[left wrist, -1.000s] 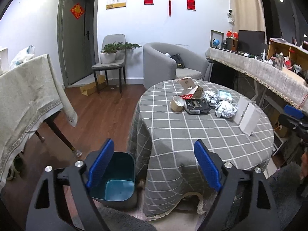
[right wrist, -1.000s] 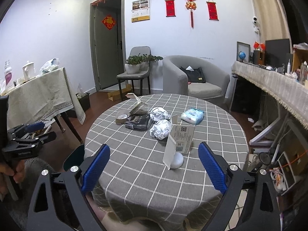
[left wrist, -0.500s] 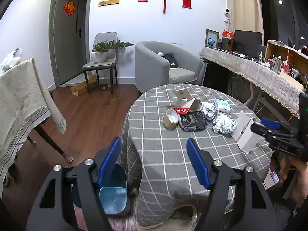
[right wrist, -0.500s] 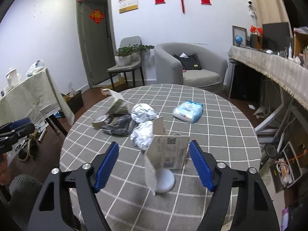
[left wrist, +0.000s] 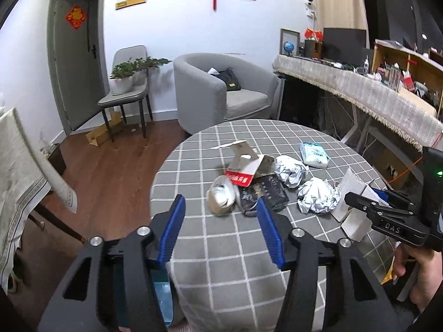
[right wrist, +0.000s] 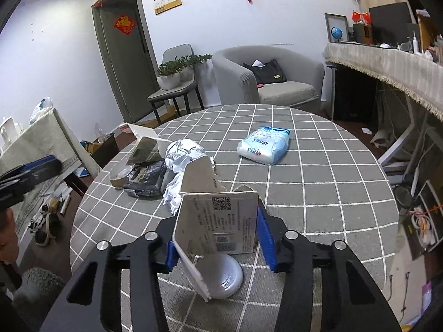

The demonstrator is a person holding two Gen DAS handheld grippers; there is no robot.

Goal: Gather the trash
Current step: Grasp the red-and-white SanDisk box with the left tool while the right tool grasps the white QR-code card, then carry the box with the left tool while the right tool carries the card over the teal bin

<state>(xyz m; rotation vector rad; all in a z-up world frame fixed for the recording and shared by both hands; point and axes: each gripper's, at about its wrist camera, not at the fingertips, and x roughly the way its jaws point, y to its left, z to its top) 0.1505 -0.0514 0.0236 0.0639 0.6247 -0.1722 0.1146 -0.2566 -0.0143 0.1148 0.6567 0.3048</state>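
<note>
Closing on the torn box [right wrist: 218,221] at the desk's [right wrist: 318,182] near edge, the right gripper's [right wrist: 218,246] fingers nearly clamp it; left gripper [left wrist: 221,232] narrows empty. Next: lift, carry to the bin.

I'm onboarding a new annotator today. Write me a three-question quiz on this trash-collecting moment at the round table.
1. True or false: the torn white box stands between the right gripper fingers.
2. How many crumpled foil balls lie on the round table?
3. Which thing lies nearest ahead of the left gripper? A) tape roll B) blue tissue pack C) potted plant

Key: 1 true, its jaws closing on it. 2 two: foil ball and second foil ball. 3 A.
</note>
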